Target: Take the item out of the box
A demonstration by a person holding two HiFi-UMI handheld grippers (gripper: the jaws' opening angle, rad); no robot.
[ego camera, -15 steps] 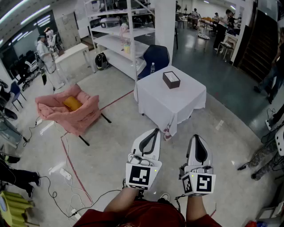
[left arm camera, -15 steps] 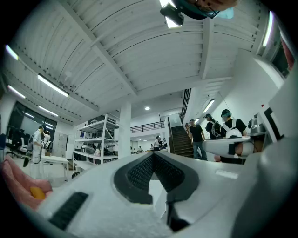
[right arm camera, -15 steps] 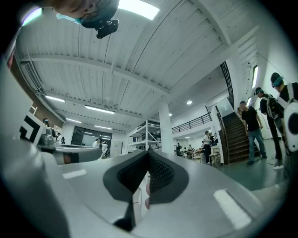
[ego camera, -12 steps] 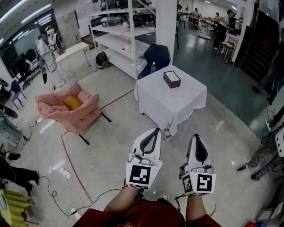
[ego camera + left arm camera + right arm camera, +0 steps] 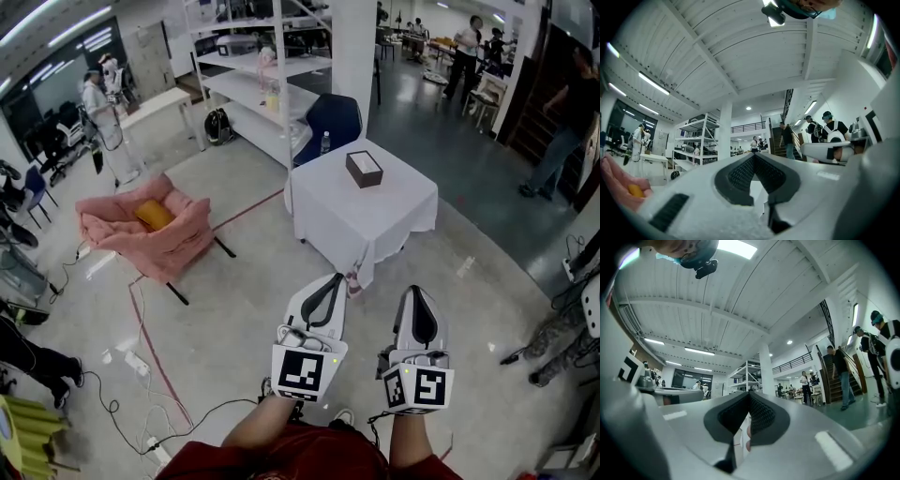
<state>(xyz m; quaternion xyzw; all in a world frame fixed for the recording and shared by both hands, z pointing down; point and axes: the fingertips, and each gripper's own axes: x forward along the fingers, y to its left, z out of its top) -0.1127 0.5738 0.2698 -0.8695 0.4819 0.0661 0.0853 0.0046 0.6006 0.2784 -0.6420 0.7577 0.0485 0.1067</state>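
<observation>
A small dark brown box [image 5: 364,169] stands on a table draped in a white cloth [image 5: 375,216], a few steps ahead of me in the head view. What is inside the box cannot be seen. Both grippers are held low and near my body, well short of the table and pointing toward it. My left gripper [image 5: 332,277] is shut with nothing between its jaws, its tips meeting in the left gripper view [image 5: 753,155]. My right gripper [image 5: 416,290] is likewise shut and empty [image 5: 749,393].
A pink cushioned chair [image 5: 155,234] holding a yellow object stands at the left. White shelving [image 5: 253,80] and a blue chair [image 5: 330,117] stand behind the table. Cables and a power strip [image 5: 139,367] lie on the floor at the left. People stand around the room's edges.
Both grippers have stayed shut and almost still, the left one drifting slightly right. People at the far right of the room have walked on.
</observation>
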